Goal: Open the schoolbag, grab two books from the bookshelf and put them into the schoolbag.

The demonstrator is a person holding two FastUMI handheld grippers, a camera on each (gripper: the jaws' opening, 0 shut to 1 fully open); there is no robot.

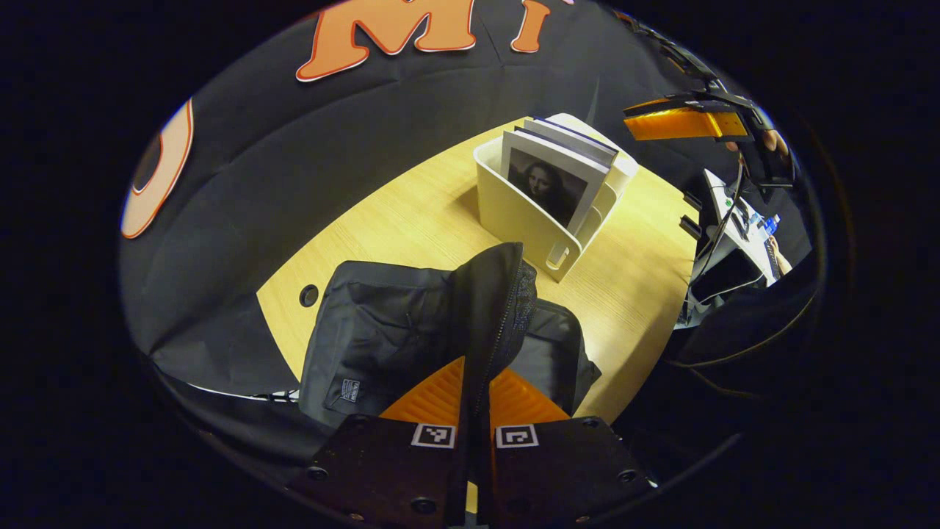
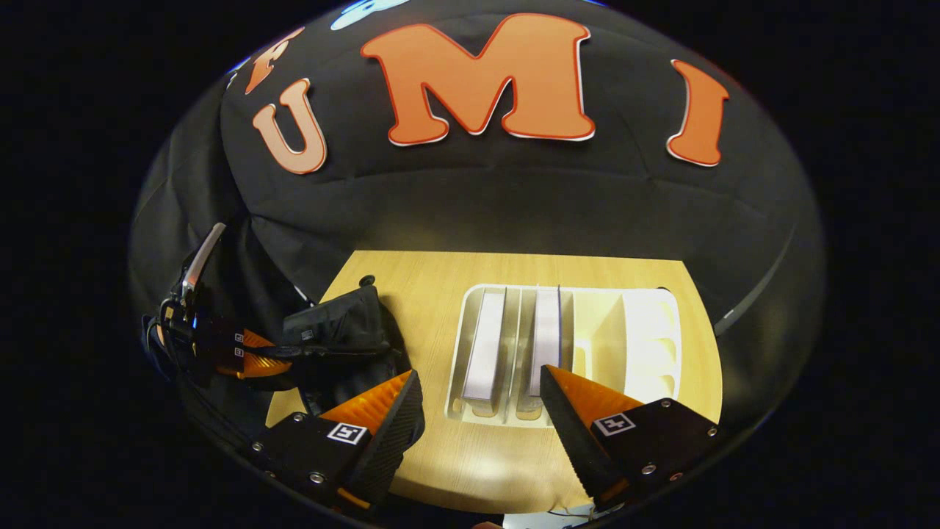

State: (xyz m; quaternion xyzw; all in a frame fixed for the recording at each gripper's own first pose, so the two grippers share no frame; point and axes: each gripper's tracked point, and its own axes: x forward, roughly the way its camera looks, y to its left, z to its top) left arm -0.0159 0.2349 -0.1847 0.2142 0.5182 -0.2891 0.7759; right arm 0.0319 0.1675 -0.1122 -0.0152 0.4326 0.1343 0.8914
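Right gripper [image 2: 481, 422]: fingers spread wide, empty, poised above the bookshelf [image 2: 646, 330].
Books [image 2: 486, 345]: two, upright in the left slots, spines running away from the fingers, directly ahead and below.
Left gripper [image 1: 476, 400]: fingers pinched on the schoolbag [image 1: 382, 338] flap, holding it raised on the surface [image 2: 440, 455].
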